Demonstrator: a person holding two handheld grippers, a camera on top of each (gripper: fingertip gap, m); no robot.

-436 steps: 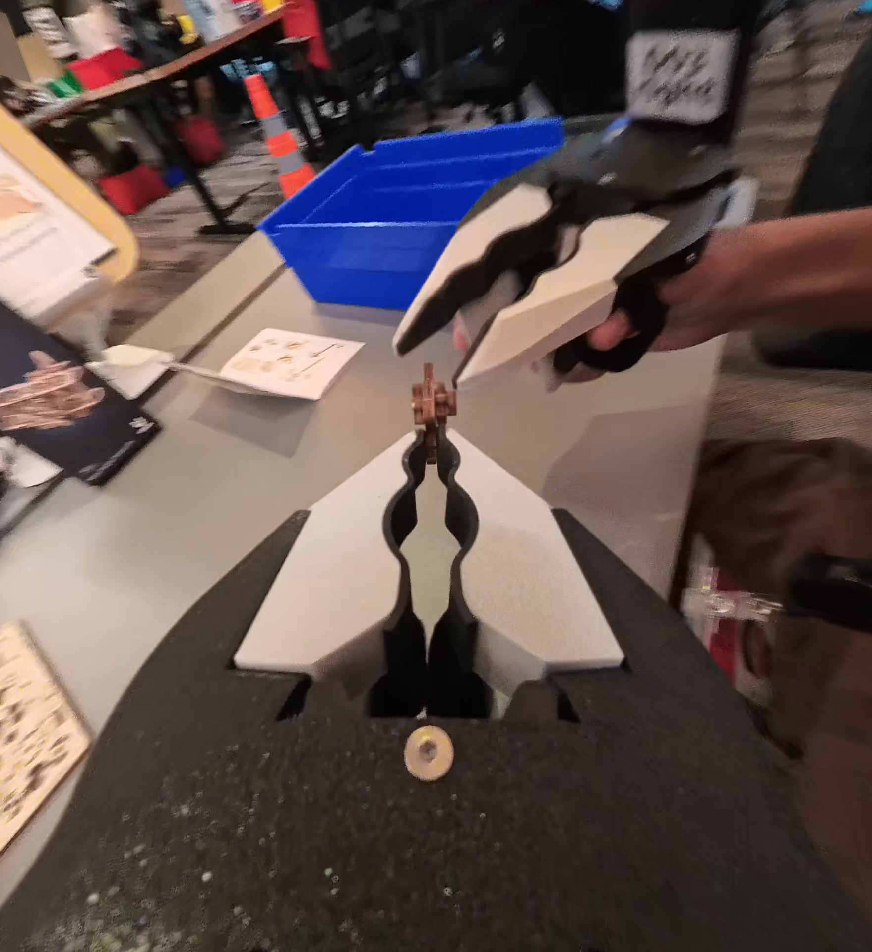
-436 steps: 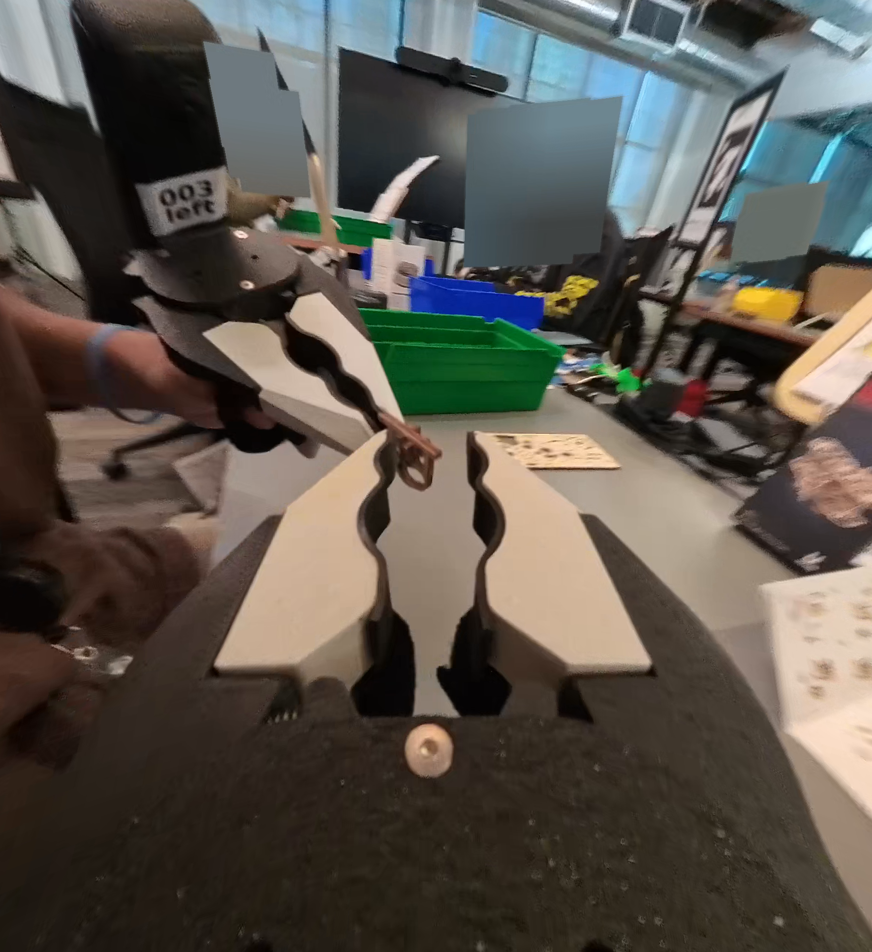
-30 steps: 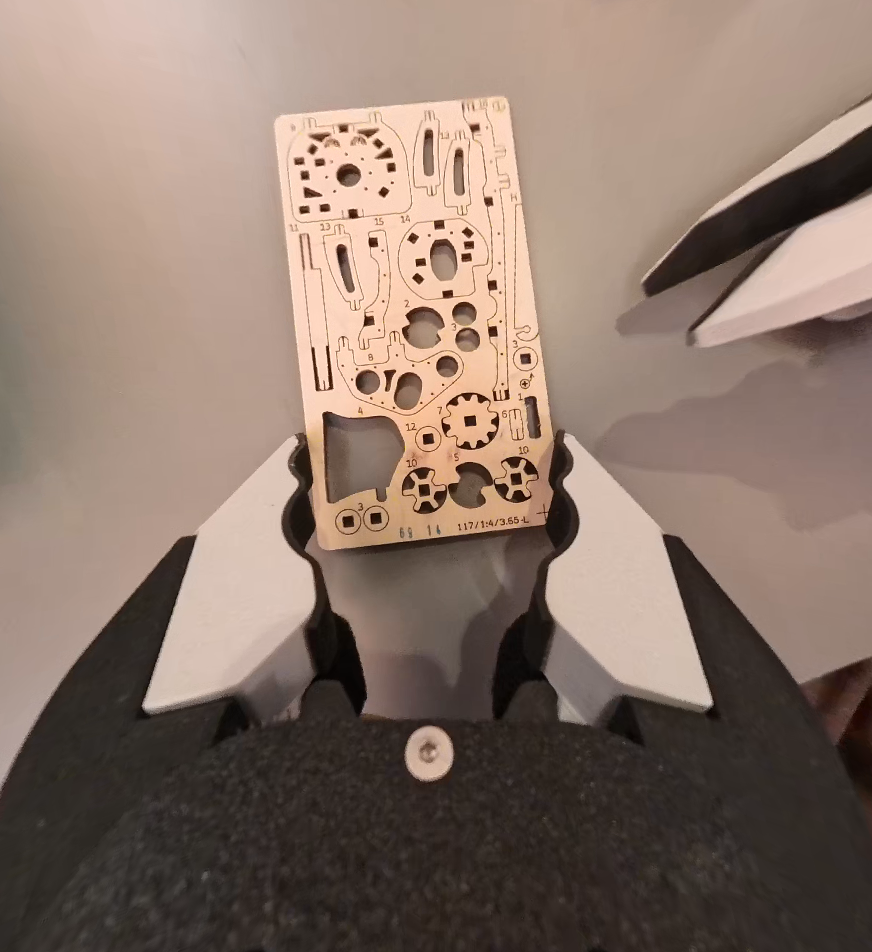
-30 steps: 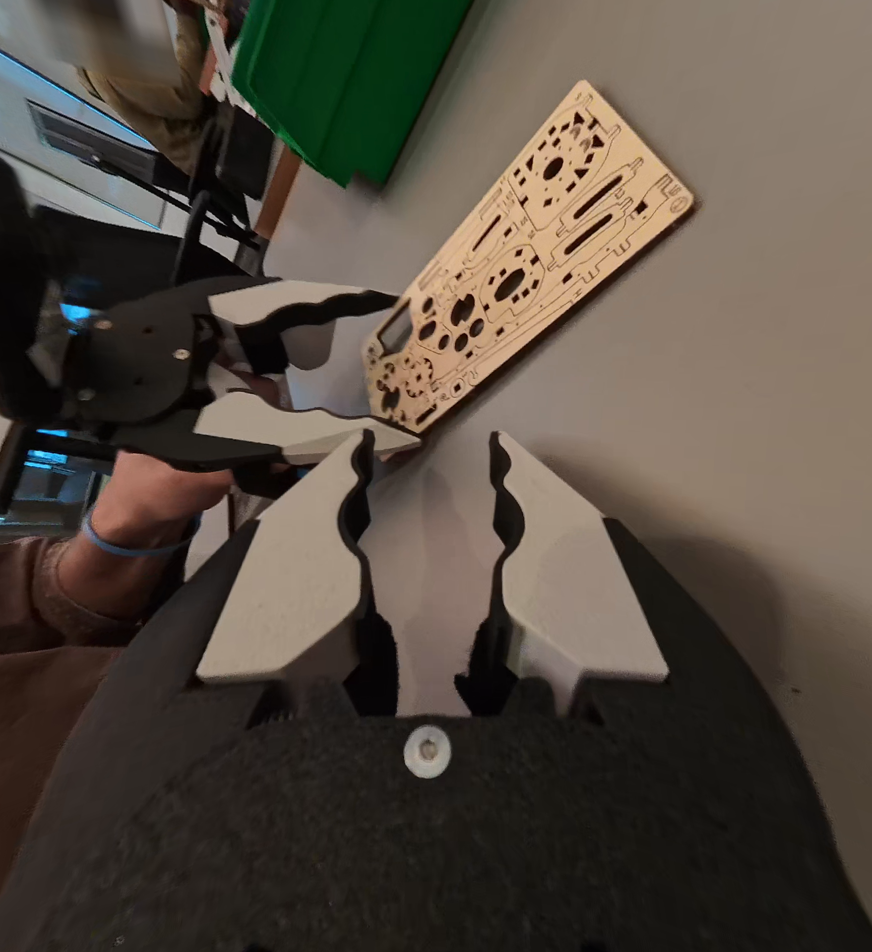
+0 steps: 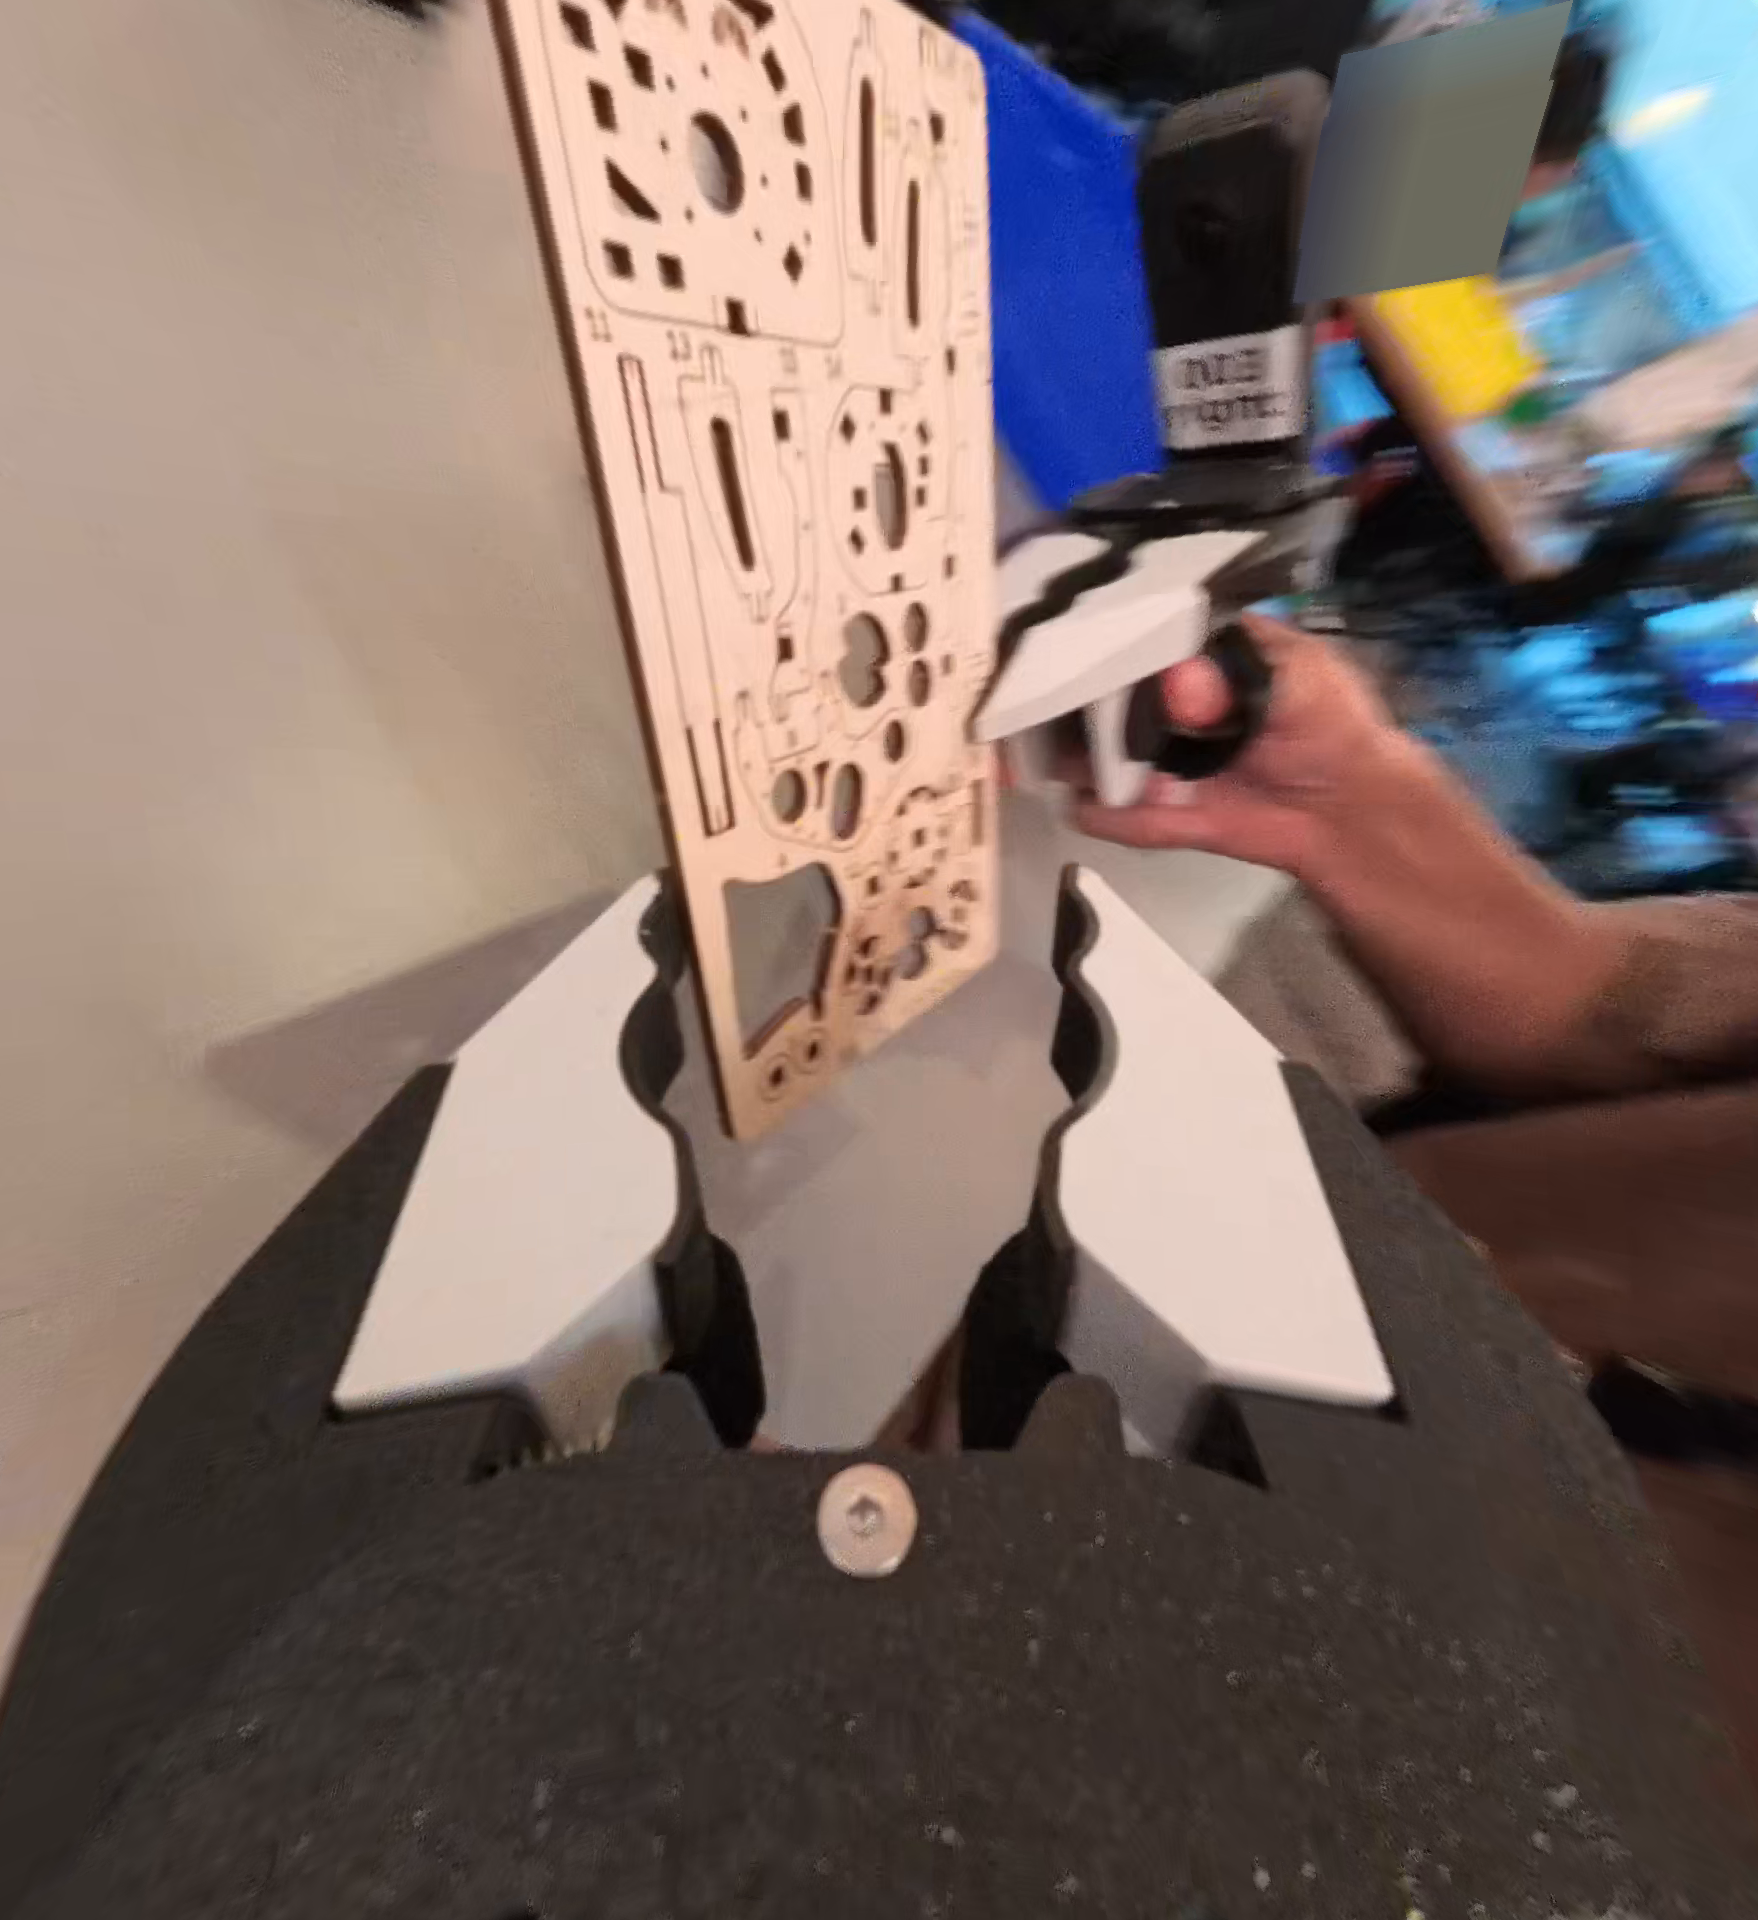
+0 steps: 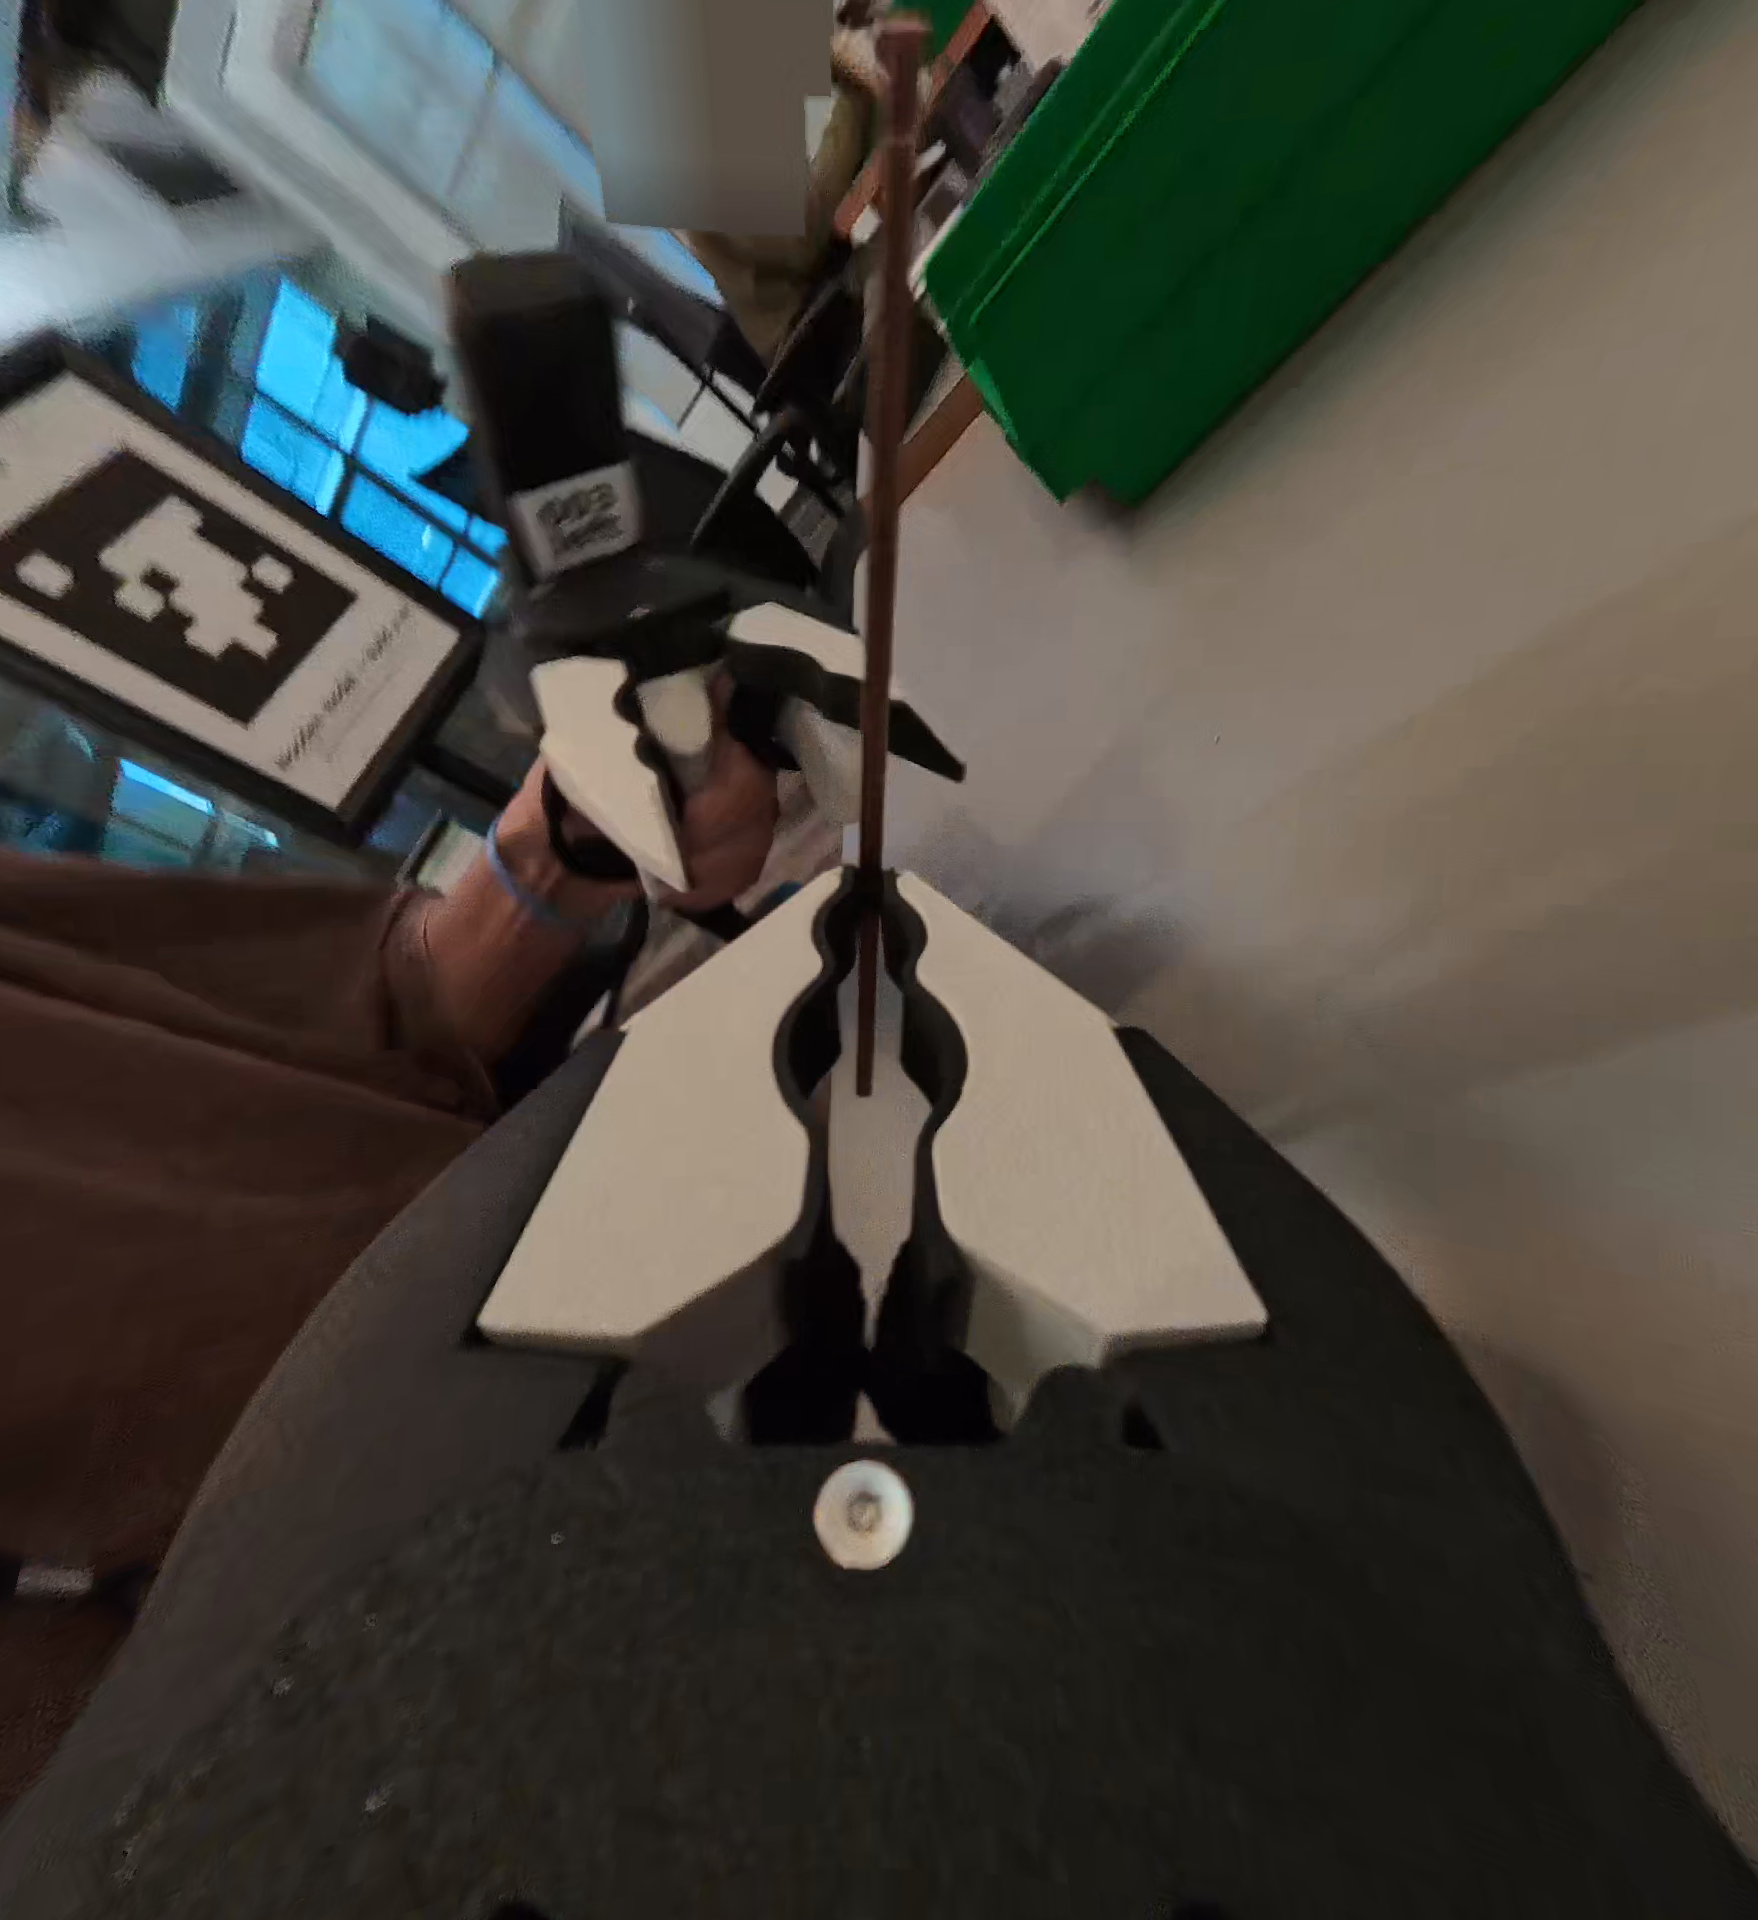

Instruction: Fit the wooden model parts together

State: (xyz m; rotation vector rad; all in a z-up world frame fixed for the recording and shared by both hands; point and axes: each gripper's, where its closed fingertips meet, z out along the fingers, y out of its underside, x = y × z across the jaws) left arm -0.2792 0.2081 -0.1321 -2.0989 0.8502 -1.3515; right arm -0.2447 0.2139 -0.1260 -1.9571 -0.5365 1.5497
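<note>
A plain, pale grey worktop (image 5: 231,623) fills the left of the left wrist view and the right of the right wrist view (image 6: 1477,831); its surface is smooth and matte. A blue bin (image 5: 1062,312) rests at its far side in the left wrist view. In the right wrist view a green bin (image 6: 1270,229) sits at the far edge. Soft shadows fall across the near surface.

Green bin (image 6: 1270,239) on grey table (image 6: 1477,831); blue bin (image 5: 1062,260) behind
</note>
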